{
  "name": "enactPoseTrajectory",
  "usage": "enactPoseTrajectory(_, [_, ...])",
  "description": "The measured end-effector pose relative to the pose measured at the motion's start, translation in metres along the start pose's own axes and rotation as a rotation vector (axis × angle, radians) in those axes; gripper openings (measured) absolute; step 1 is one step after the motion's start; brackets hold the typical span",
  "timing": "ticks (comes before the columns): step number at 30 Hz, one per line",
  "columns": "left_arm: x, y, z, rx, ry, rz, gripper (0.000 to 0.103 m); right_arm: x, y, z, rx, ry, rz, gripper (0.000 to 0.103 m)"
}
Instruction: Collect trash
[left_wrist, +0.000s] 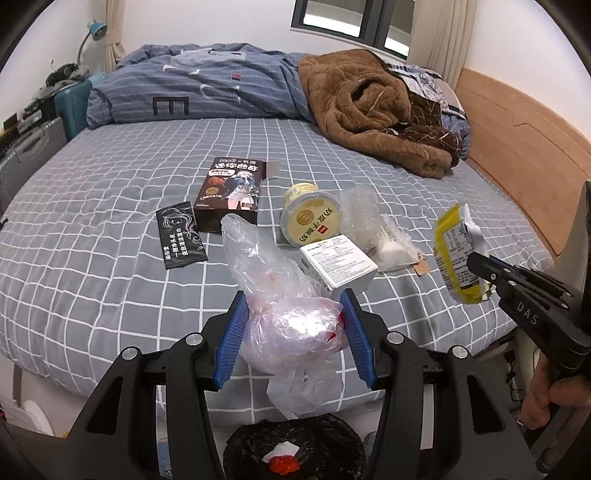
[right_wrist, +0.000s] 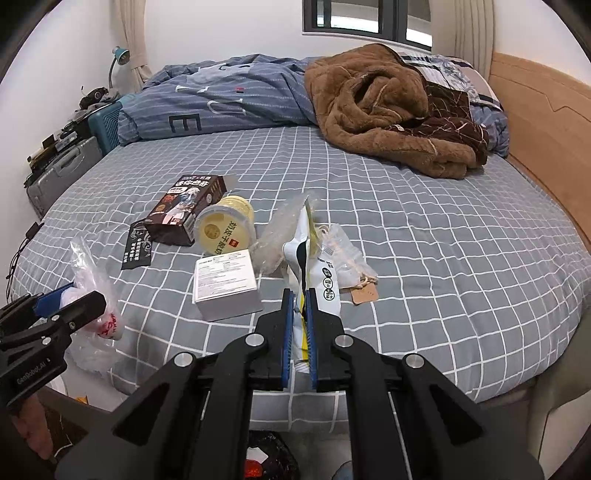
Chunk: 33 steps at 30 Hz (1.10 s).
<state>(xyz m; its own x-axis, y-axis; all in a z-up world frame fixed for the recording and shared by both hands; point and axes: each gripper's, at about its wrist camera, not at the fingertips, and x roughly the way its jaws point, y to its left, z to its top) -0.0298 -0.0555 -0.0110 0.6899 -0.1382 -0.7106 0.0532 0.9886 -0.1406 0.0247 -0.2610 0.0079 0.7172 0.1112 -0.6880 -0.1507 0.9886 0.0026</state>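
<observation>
I have my left fingers (left_wrist: 293, 332) clamped round a bulging clear plastic bag (left_wrist: 291, 332) and my right fingers (right_wrist: 299, 332) pinched tight on a yellow wrapper (right_wrist: 304, 254), both lifted off the bed (left_wrist: 110, 258) above what looks like the black-lined bin (left_wrist: 295, 443) (more litter waits beyond it), ready to drop.

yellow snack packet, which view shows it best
The left wrist view: the yellow snack packet shows its broad printed face. The right wrist view catches it edge-on, pinched between the right gripper's fingers.
</observation>
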Motion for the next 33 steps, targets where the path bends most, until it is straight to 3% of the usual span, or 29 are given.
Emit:
enactPoseTrajectory(14, [-0.016,0.0,-0.019,-0.027,0.009,-0.004,0.05,-0.024,0.018,-0.025,-0.014,0.003,0.02,0.007])
enactPoseTrajectory(33, [-0.032,-0.007,-0.071,-0.029,0.067,-0.008,0.05,-0.042,0.035,-0.075,-0.018,0.064,0.052,0.007])
